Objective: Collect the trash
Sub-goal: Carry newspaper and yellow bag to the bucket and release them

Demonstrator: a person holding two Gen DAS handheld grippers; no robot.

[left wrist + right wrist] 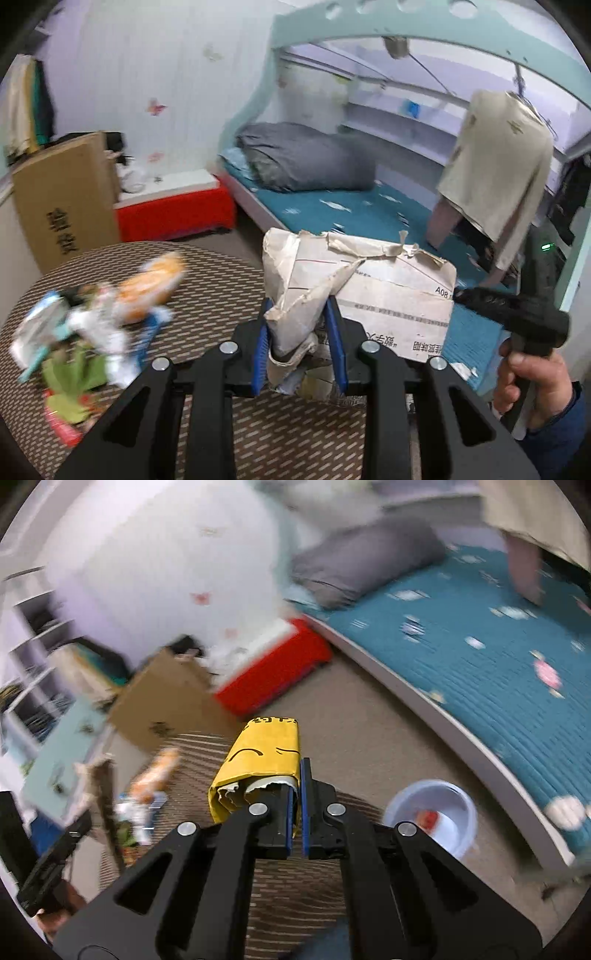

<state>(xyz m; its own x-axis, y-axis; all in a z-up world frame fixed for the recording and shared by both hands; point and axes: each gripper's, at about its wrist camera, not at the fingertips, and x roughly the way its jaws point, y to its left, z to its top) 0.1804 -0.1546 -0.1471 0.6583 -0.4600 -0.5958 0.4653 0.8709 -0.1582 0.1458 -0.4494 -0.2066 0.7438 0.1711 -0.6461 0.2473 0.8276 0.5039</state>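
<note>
You are in a bedroom with a big bed (354, 210) in a blue sheet, and a grey pillow (303, 158) lies on it. Near the wall stand a tall brown box (62, 199) and a red box (173, 210) with a white top.

In front of you is the round bench (207, 288) with a brown woven cover. A pile of wrappers (92, 325) lies on its left part. The pile looks blurry, so you cannot tell each piece, but you can see orange, green, white and red bits.

On the floor beside the bed sits a pale bin (432, 819). One small red thing is inside it. This looks like the place for the trash.

Your left gripper (299, 332) is clamped on a torn white paper bag (354, 280). The bag is up in the air above the bench edge. Your right gripper (295, 805) is squeezed together on the edge of a yellow paper wrap (258, 768), also lifted over the bench.

So you are partway. Two pieces are picked up but not yet dropped in the bin. The pile on the bench is still waiting. You will need to take both pieces to the bin, let go, and come back for the rest.
</note>
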